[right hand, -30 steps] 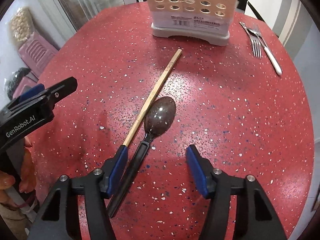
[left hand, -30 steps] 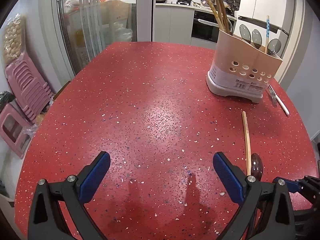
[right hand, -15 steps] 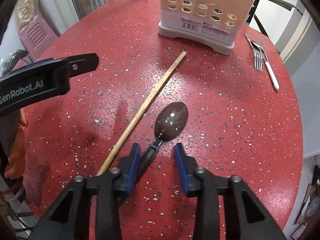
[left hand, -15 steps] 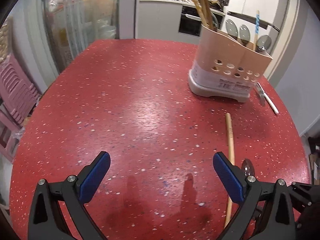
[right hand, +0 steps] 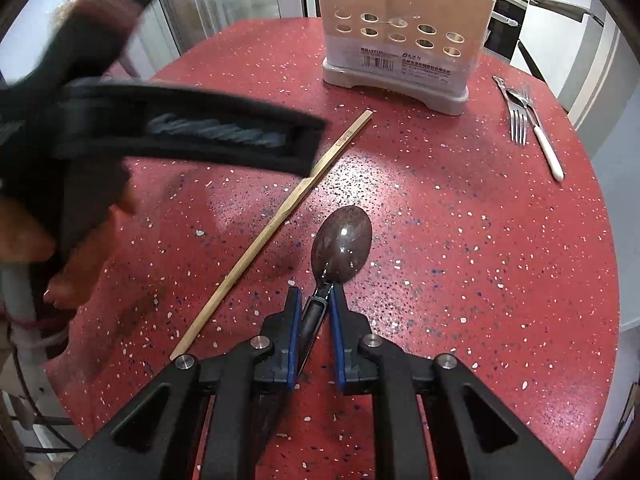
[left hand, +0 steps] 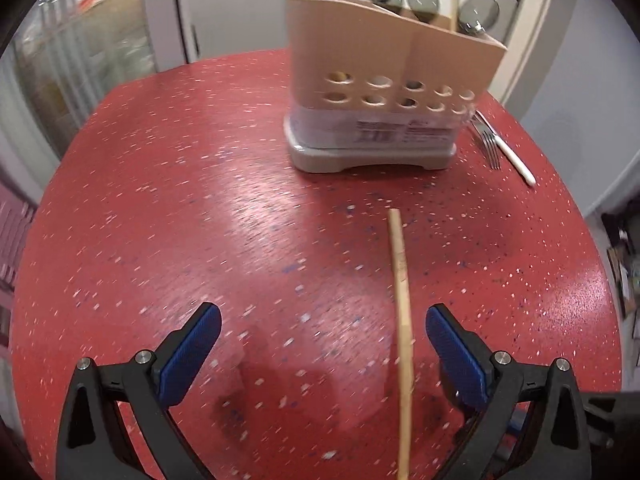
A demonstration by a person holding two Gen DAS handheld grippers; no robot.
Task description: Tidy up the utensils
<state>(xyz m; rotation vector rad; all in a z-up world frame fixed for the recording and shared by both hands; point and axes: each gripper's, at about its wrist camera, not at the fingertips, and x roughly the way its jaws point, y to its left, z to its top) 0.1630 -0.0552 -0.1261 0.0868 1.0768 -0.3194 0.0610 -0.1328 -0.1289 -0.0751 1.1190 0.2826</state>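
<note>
A: Chopstick [left hand: 401, 300] first, from the left wrist view: where does it lie?
B: On the red table [left hand: 200, 208], long axis running from the near edge toward the utensil holder [left hand: 384, 92] at the far edge. The left gripper [left hand: 320, 340] tilts steeply down, jaws wide apart, the chopstick between them nearer the right pad, untouched.
A: Anything unclear?
B: The view is blurred, and the stick's near end is cut off at the bottom.
A: And the right wrist view?
B: The right gripper [right hand: 314, 320] points steeply down; its jaws have just been closing and now clamp the dark spoon [right hand: 342, 244] at its neck. The bowl points toward the far edge.
A: Hidden parts?
B: The spoon's handle runs back under the gripper. The left gripper's blurred body covers part of the chopstick's middle. A fork [right hand: 518, 120] lies by the right edge.
</note>
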